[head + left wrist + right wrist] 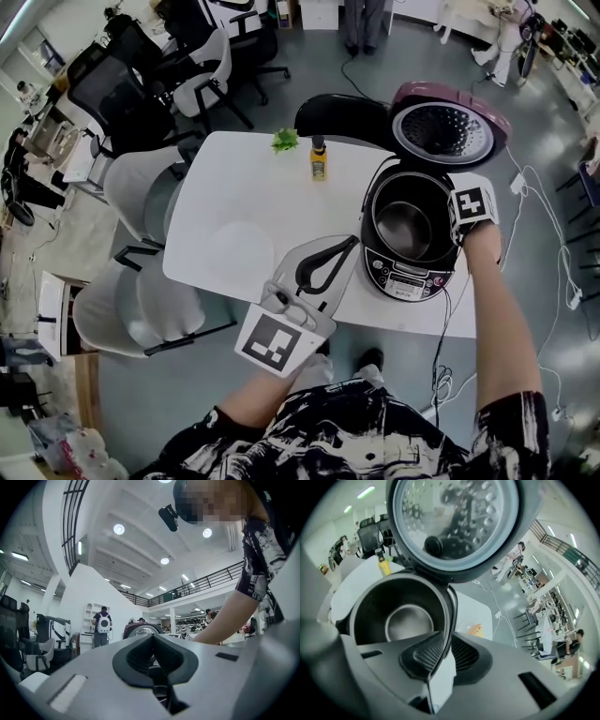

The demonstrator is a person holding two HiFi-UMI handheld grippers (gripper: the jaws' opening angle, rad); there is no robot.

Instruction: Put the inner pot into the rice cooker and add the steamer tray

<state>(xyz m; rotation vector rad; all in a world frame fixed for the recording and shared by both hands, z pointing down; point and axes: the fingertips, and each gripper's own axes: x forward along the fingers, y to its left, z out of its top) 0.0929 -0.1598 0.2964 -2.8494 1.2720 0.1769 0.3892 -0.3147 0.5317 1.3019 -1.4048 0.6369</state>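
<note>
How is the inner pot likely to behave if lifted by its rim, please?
Probably rigid: the inner pot looks metallic. Its thin rim, pinched by the right gripper, may slip. Held at one side, it could tilt.

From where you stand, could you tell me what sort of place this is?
Probably an open-plan office or lab hall, not a kitchen: office chairs stand around, a railed mezzanine runs overhead, and the rice cooker sits on a plain white table.
</note>
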